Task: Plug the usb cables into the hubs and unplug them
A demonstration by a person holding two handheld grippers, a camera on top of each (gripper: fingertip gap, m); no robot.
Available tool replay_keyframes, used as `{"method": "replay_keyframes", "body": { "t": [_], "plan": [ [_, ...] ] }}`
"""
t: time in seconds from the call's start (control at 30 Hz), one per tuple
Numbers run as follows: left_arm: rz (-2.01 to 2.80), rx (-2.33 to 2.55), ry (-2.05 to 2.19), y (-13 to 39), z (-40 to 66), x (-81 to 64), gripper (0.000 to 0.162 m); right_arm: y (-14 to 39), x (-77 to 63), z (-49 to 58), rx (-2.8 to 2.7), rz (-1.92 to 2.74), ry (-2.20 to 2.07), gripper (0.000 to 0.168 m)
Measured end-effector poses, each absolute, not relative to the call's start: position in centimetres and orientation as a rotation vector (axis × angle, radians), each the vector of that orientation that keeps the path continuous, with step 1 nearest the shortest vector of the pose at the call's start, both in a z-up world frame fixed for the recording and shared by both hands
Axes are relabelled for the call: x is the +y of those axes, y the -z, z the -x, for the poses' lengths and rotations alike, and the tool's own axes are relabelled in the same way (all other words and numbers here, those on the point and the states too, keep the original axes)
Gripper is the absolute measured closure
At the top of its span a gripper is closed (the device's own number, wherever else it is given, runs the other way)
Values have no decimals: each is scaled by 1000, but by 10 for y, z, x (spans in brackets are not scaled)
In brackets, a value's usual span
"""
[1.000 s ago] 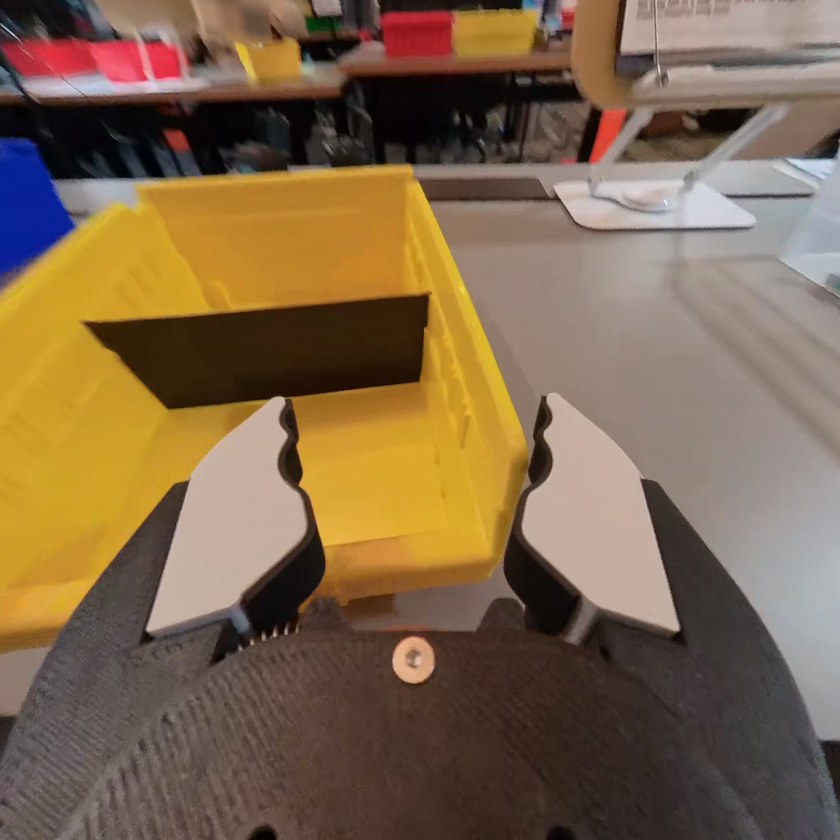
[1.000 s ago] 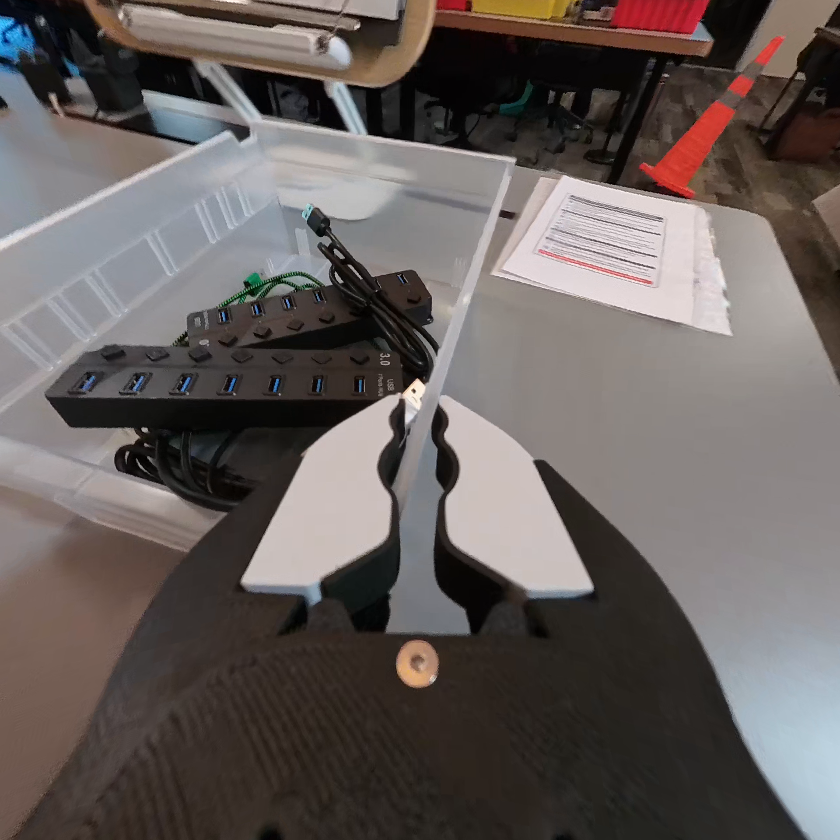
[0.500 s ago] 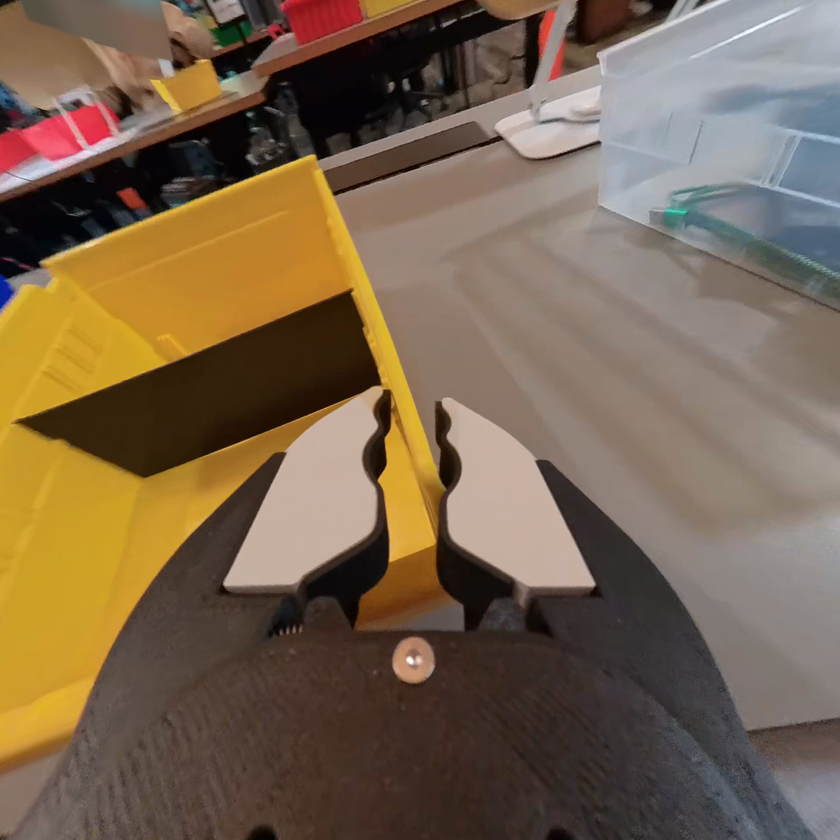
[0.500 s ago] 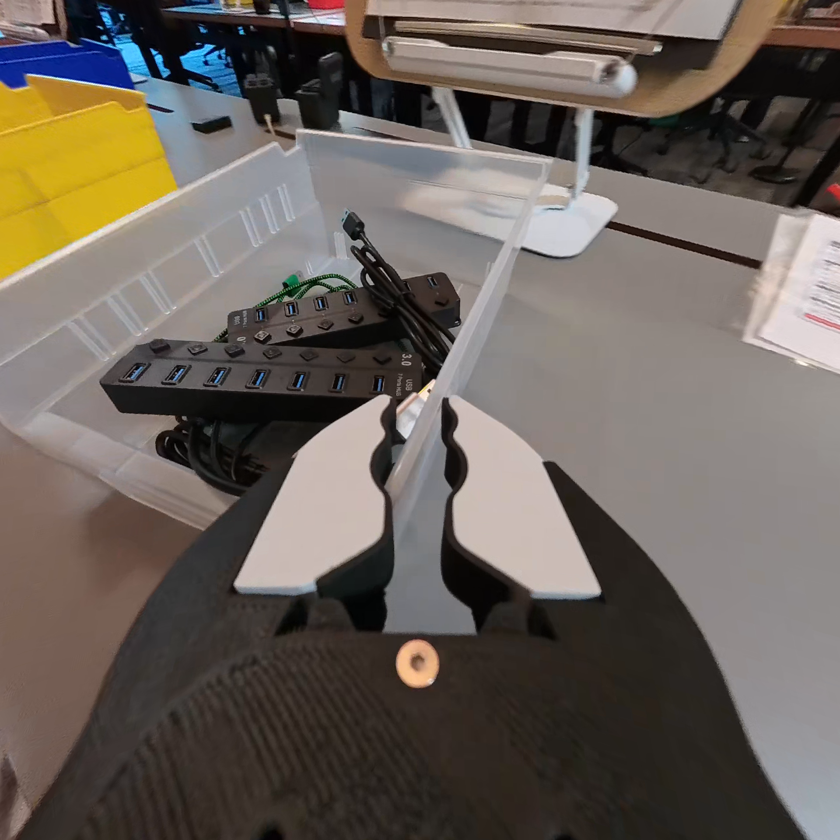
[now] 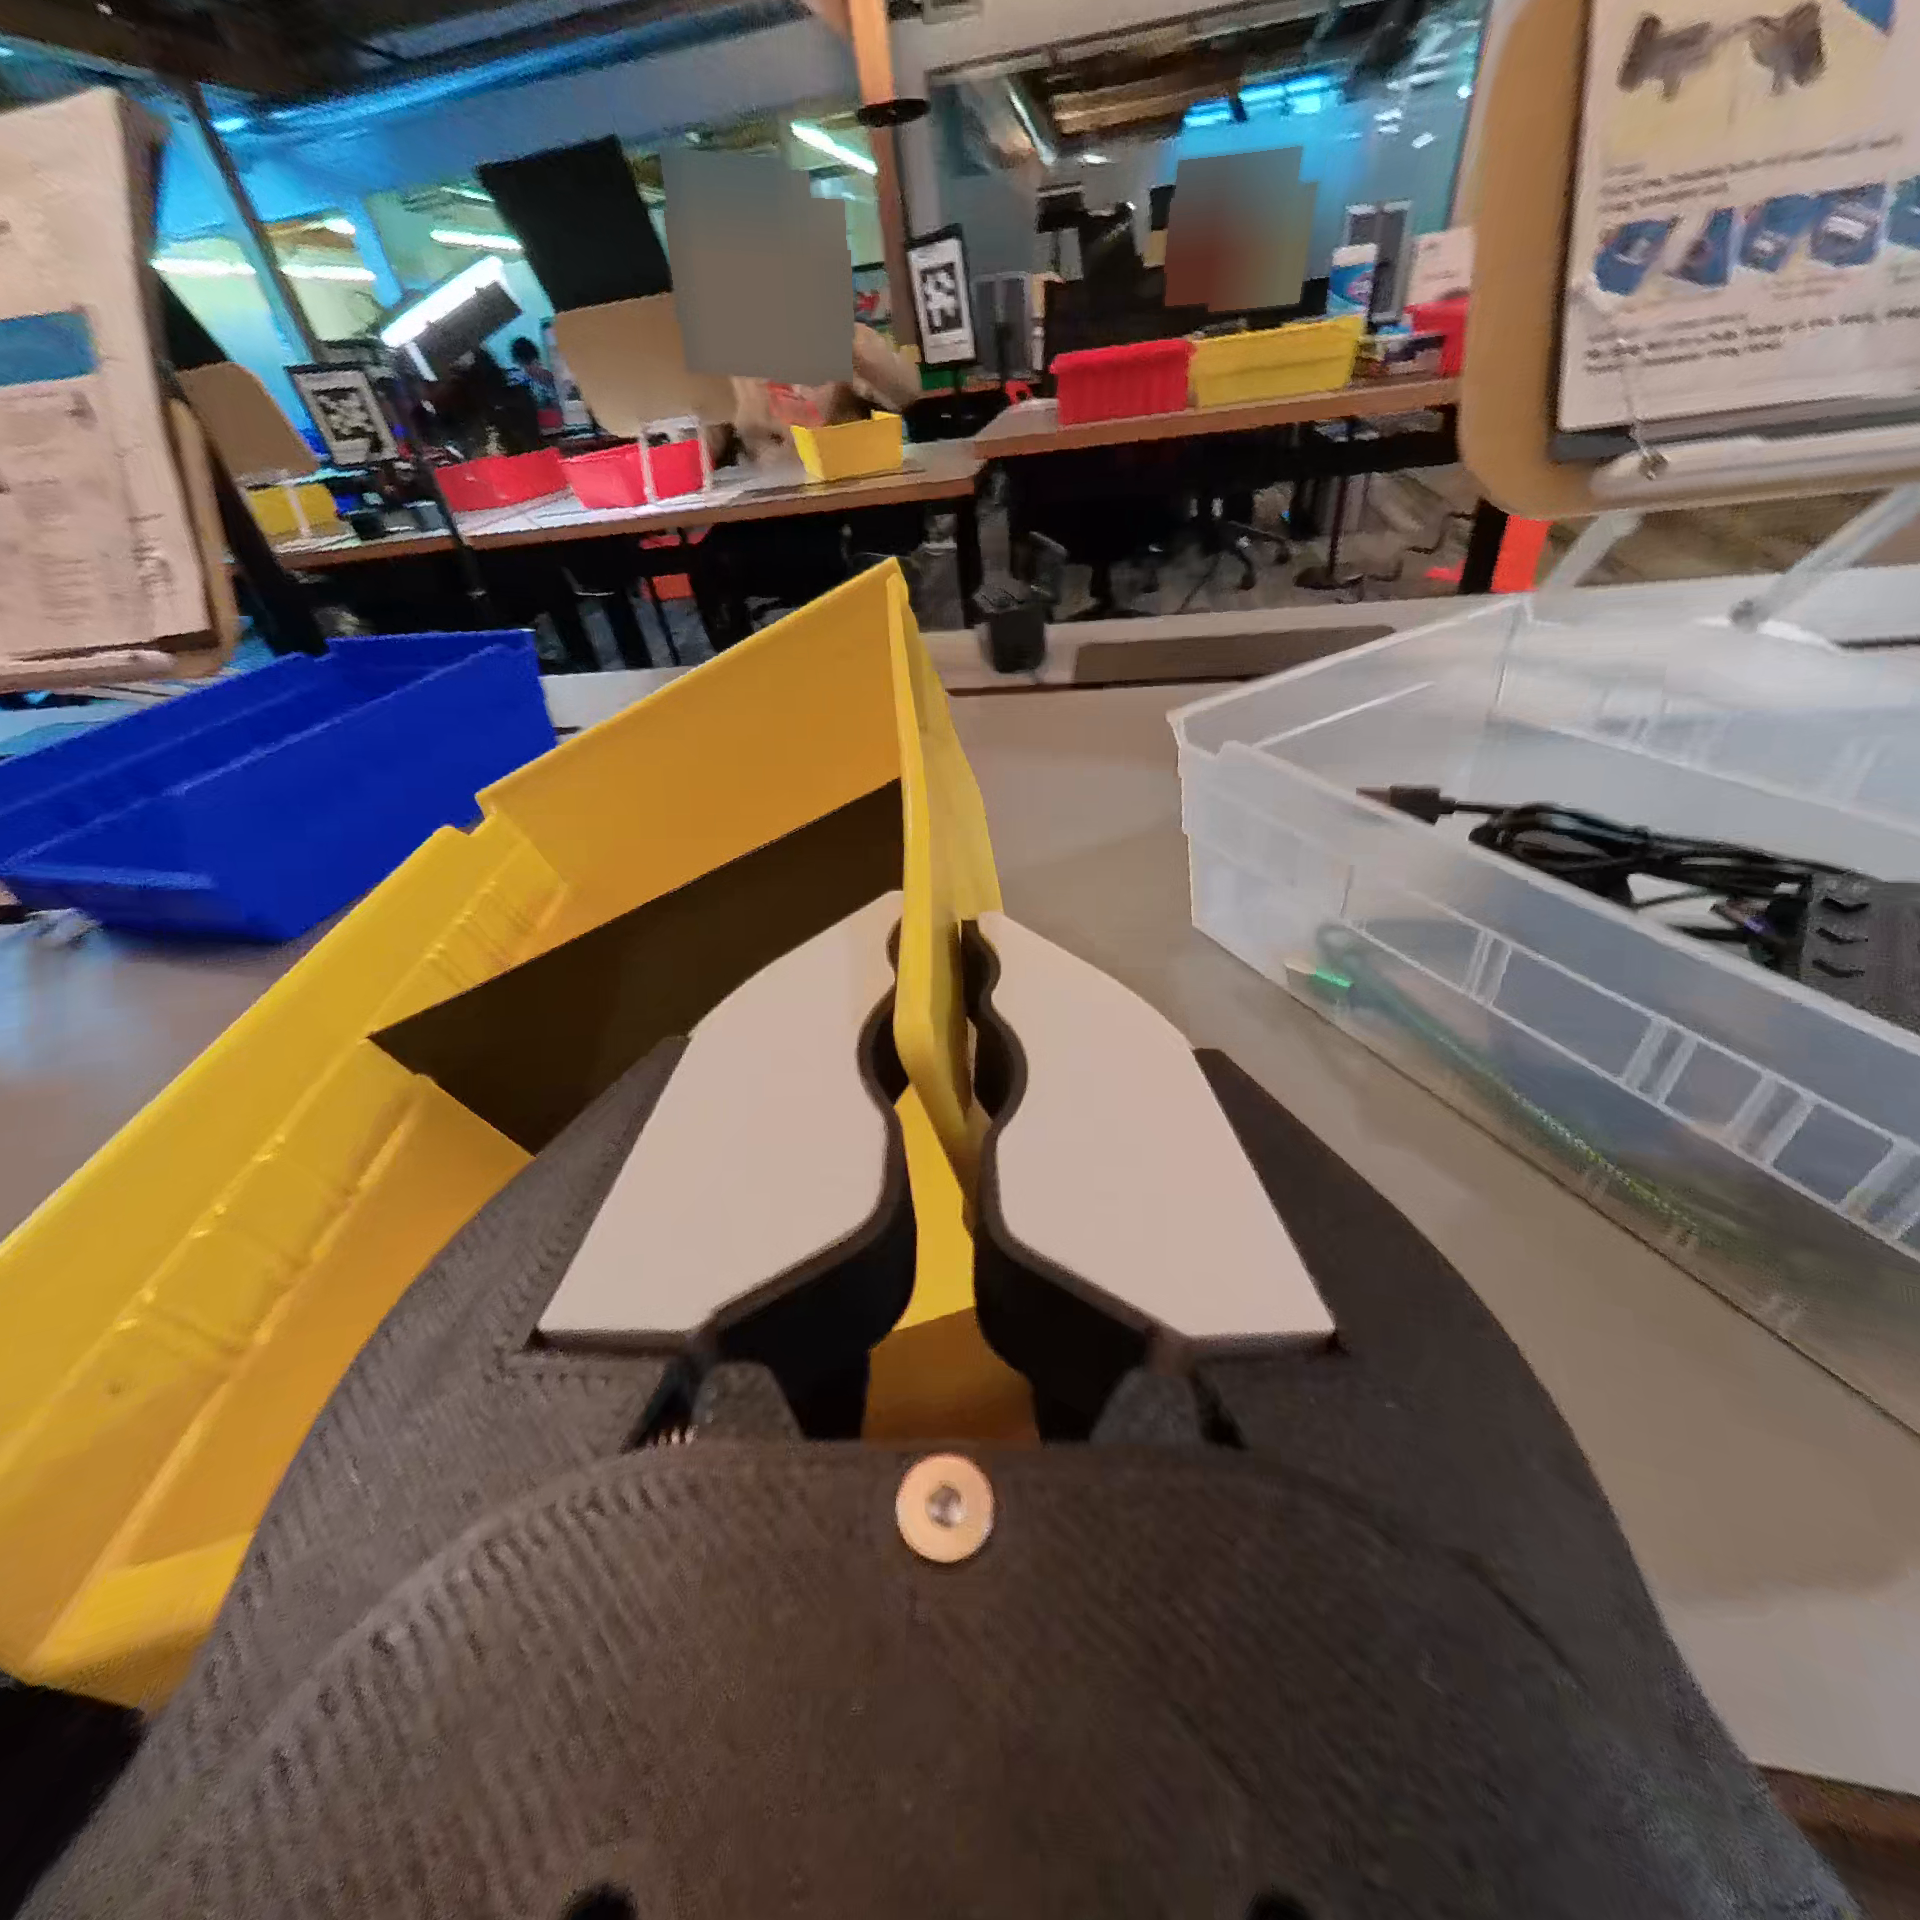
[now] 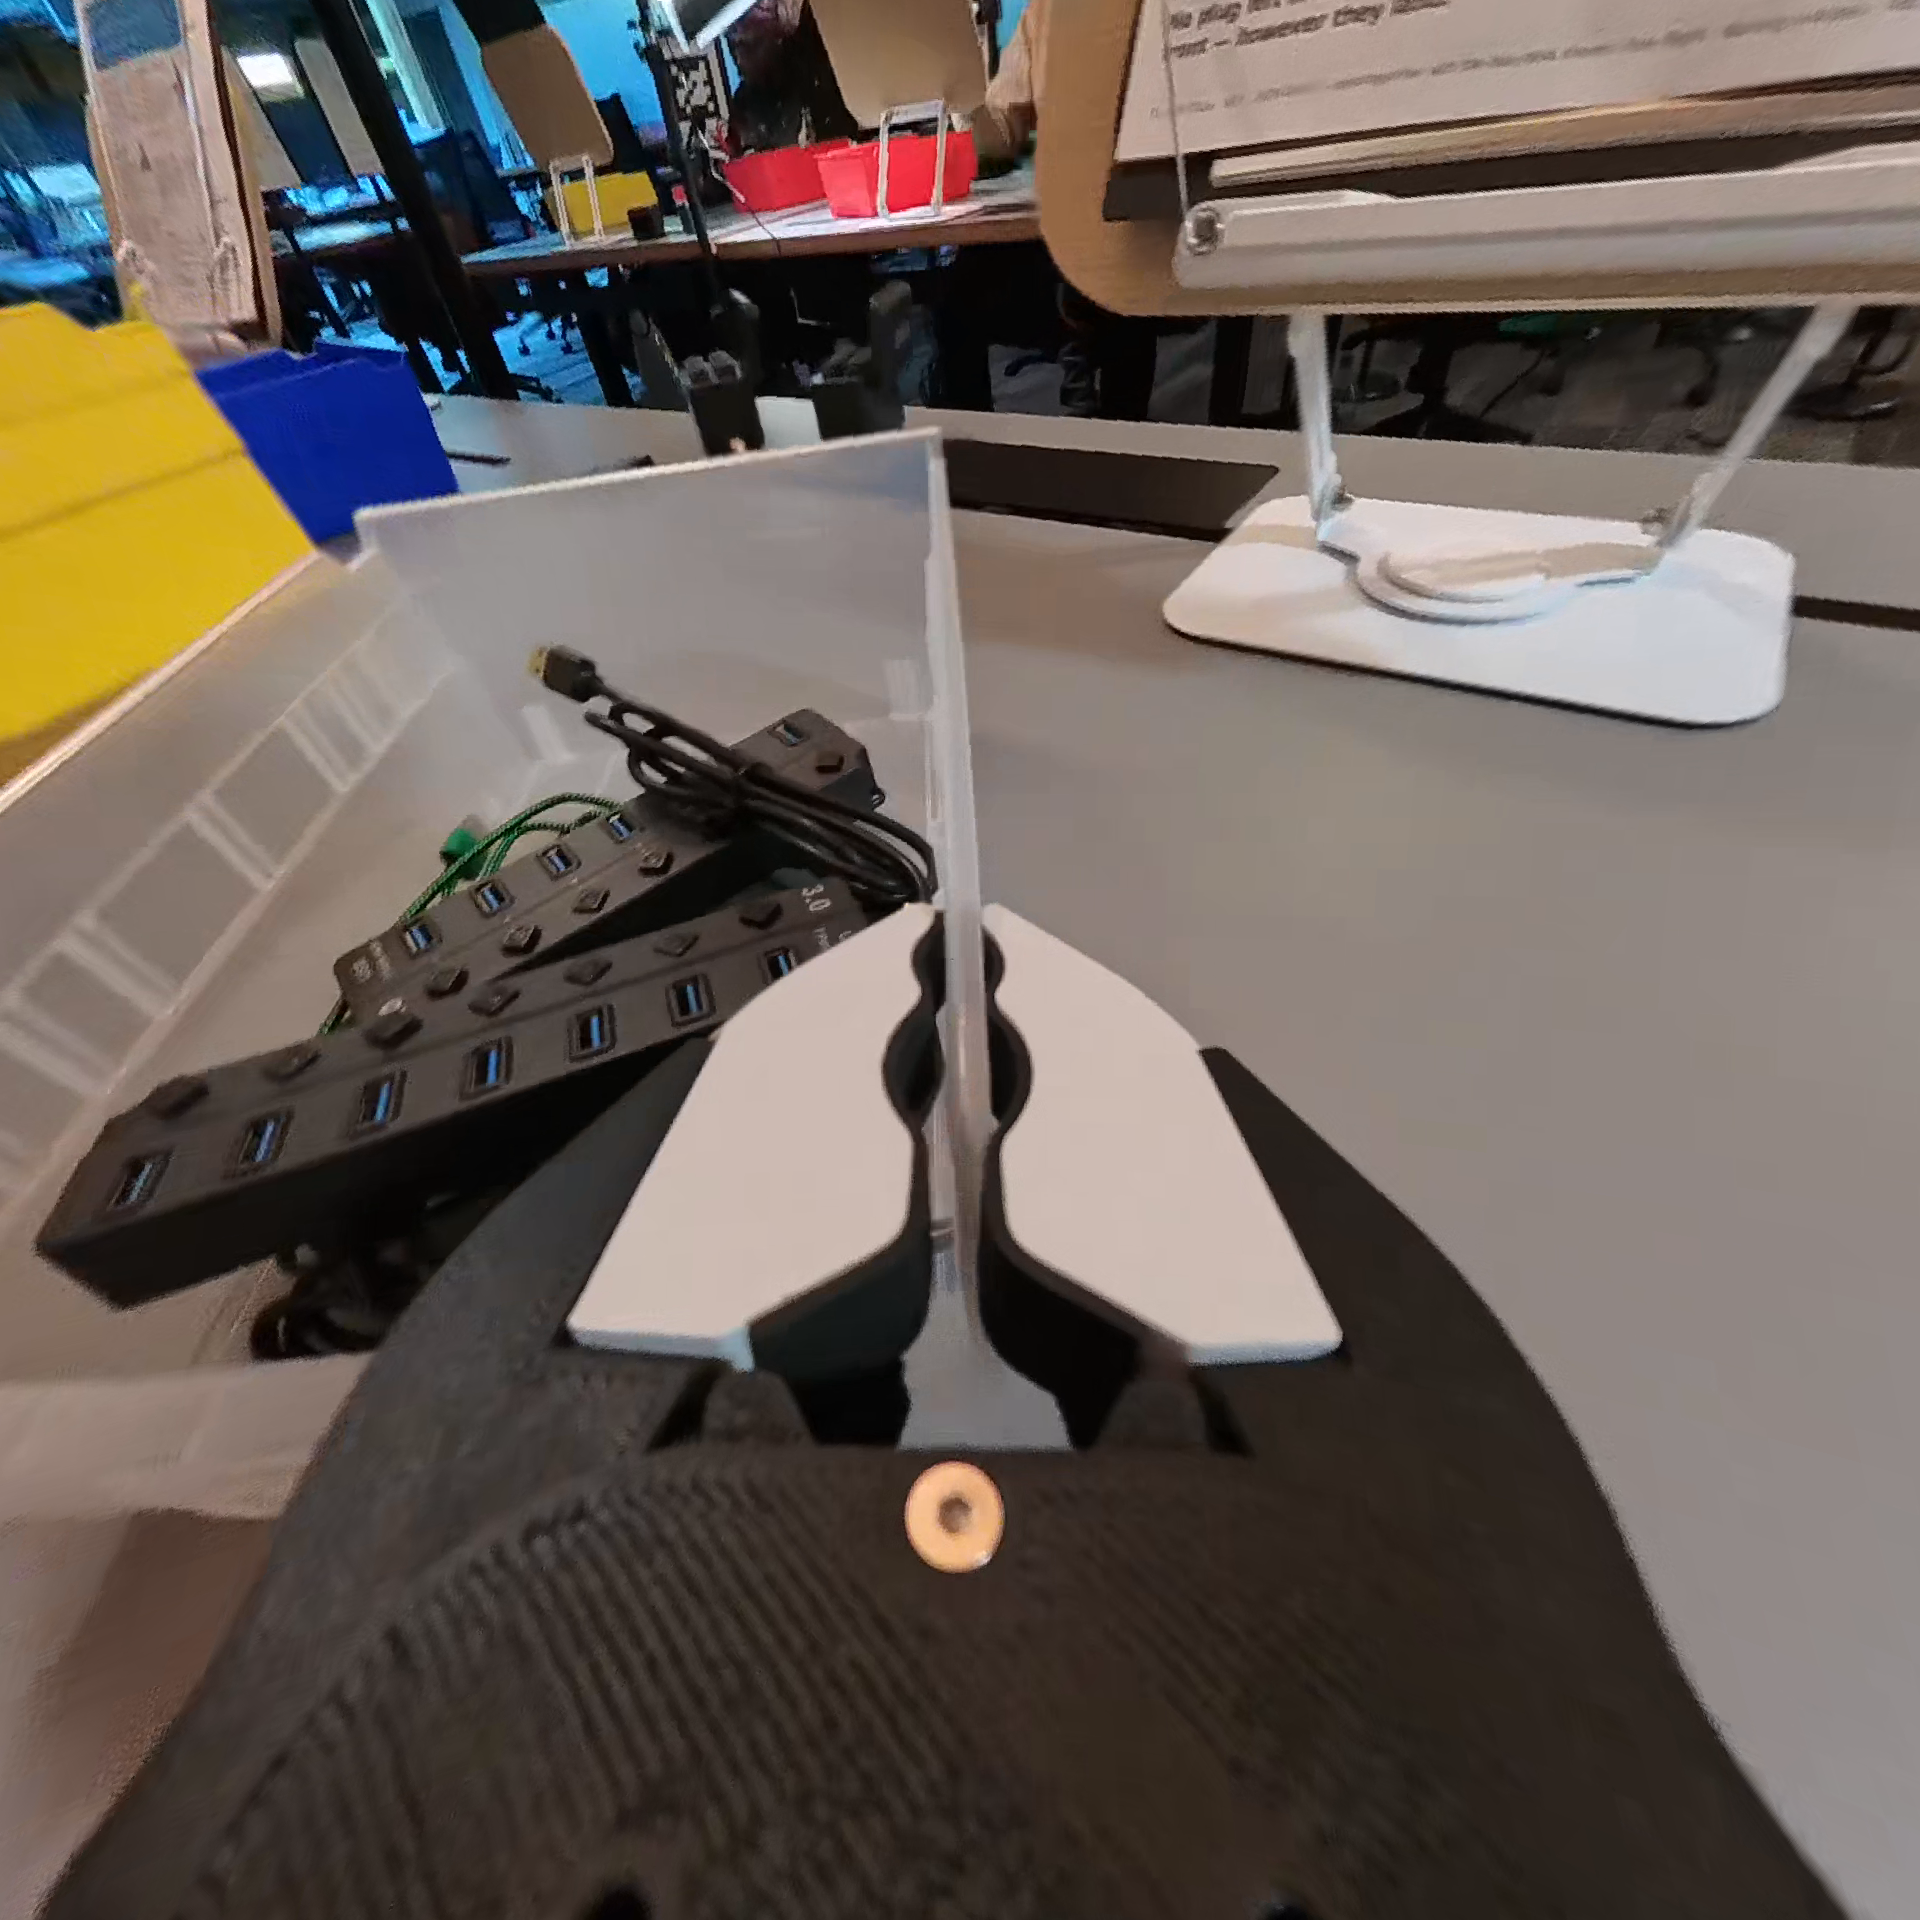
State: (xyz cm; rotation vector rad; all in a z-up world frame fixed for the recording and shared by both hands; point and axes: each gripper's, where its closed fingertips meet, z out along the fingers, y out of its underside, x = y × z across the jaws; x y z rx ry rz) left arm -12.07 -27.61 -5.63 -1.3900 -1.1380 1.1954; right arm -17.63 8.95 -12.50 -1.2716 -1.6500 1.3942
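My left gripper [image 5: 935,935] is shut on the right wall of a yellow bin [image 5: 727,748], which has a black divider inside. My right gripper [image 6: 961,920] is shut on the right wall of a clear plastic bin [image 6: 675,582]. In that clear bin lie two black USB hubs, a long one [image 6: 416,1101] in front and a second one [image 6: 582,894] behind it, with a black USB cable [image 6: 727,769] coiled over them and a green braided cable [image 6: 499,842] beside them. The clear bin also shows in the left wrist view [image 5: 1558,935], to the right of the yellow bin.
A blue bin [image 5: 260,790] sits left of the yellow bin. A white stand base [image 6: 1486,613] with a document holder rises at the back right of the grey table [image 6: 1455,987]. Other tables with red and yellow bins stand far behind. Spacing between my two grippers at the tips: around 40 centimeters.
My left gripper closed from wide open onto the yellow bin's right wall and the bin tilted up. My right gripper kept its hold on the clear bin's wall while the view swung to the left.
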Motion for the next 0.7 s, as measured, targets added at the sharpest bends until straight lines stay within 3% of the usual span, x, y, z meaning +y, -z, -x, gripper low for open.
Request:
{"method": "replay_keyframes", "body": {
  "t": [0.03, 0.4, 0.63, 0.7],
  "plan": [
    [1357, -1149, -1212, 51, 118, -286, 157, 125, 79, 182, -1639, 1278, -1417, 165],
    [1110, -1051, -1506, -19, 81, -323, 156, 126, -78, 253, -1530, 1395, -1374, 163],
    [1122, -966, -1484, -23, 77, -303, 157, 123, -172, 237, -1887, 1260, -1435, 107],
    [1139, -954, -1447, -19, 79, -296, 157, 109, -161, 223, -1890, 1204, -1514, 109]
  ]
}}
